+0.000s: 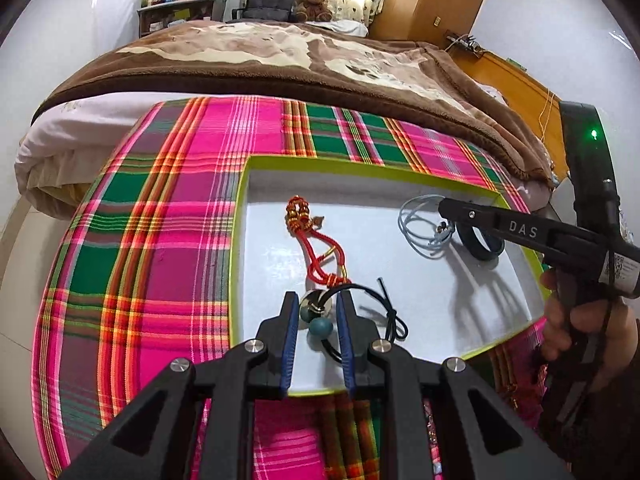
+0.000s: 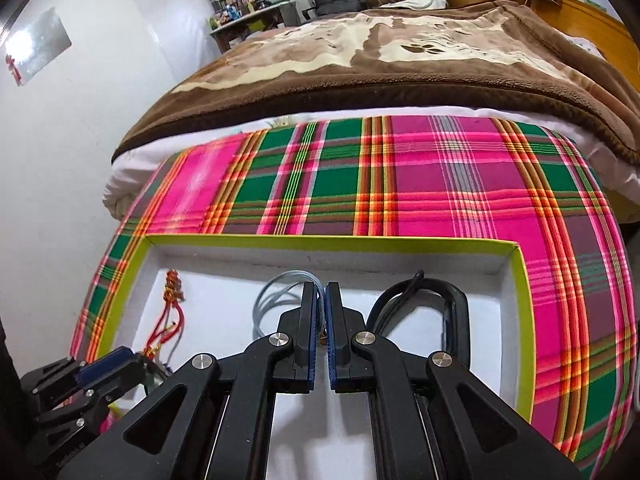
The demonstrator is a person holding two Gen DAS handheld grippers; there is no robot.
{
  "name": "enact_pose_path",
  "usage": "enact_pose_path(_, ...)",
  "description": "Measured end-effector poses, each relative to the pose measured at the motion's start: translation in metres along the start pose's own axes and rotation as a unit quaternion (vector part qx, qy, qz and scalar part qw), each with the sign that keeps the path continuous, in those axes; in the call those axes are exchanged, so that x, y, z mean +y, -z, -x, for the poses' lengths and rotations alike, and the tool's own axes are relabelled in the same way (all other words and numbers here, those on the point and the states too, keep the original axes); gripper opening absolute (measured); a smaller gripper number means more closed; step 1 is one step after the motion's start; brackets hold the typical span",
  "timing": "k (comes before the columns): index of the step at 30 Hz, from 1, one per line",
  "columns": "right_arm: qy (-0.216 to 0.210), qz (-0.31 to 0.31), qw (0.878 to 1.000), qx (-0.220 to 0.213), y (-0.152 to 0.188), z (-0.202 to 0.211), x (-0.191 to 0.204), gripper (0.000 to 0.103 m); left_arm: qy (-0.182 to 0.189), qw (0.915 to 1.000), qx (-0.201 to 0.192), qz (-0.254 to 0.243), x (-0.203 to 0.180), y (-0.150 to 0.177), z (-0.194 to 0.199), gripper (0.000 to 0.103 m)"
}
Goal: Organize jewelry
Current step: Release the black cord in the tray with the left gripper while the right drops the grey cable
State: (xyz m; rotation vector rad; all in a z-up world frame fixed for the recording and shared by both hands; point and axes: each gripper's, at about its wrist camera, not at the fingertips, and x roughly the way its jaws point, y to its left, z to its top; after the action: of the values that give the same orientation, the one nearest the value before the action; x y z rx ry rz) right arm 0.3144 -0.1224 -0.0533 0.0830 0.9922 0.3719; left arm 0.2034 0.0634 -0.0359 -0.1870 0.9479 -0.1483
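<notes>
Left gripper (image 1: 318, 312) fingers pinch the beaded black-cord pendant (image 1: 320, 324) over the tray (image 1: 240, 216) (probably placing it); right gripper (image 2: 320, 312) fingers are closed on the pale blue cord (image 2: 276, 292).

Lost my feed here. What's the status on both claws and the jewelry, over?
Left claw shut on black cord necklace. Right claw shut on light blue cord over tray. Red knot charm, black bangle lying in tray, nothing blocking.
</notes>
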Motion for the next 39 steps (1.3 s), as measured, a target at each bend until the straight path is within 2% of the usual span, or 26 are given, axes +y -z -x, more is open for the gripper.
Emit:
enact_pose_path(9, 0.024, 0.024, 0.999, 0.005, -0.003, -0.005, 0.009, 0.004, -0.002, 1.0000, -0.003, 0.008, 0.004, 0.000, 0.001, 0.020)
enact_pose_path(13, 0.051, 0.036, 0.998, 0.002, -0.002, -0.006, 0.011, 0.005, 0.000, 1.0000, -0.006, 0.008, 0.004, -0.001, 0.003, 0.030)
enact_pose_path(15, 0.047, 0.033, 0.998, 0.002, -0.002, -0.004, 0.010, 0.013, -0.002, 0.9999, -0.006, 0.008, 0.004, 0.000, 0.005, 0.032)
enact_pose_path(22, 0.038, 0.030, 0.999, -0.015, -0.001, 0.009, 0.011, 0.017, 0.001, 0.9998, -0.012, 0.013, 0.004, 0.003, 0.014, 0.037)
enact_pose_path(24, 0.032, 0.026, 0.999, -0.019, 0.000, 0.014, 0.011, 0.029, 0.002, 0.9998, -0.014, 0.011, 0.002, 0.004, 0.019, 0.037)
enact_pose_path(26, 0.025, 0.026, 0.999, -0.025, 0.002, 0.021, 0.013, 0.036, 0.007, 0.9998, -0.018, 0.008, -0.001, 0.007, 0.026, 0.037)
enact_pose_path(33, 0.001, 0.024, 0.998, -0.053, 0.018, 0.058, 0.015, 0.036, 0.023, 0.9993, -0.030, -0.001, -0.008, 0.021, 0.047, 0.041)
enact_pose_path(39, -0.002, 0.023, 0.997, -0.073, 0.036, 0.088, 0.012, 0.036, 0.035, 0.9987, -0.032, -0.015, -0.014, 0.040, 0.061, 0.041)
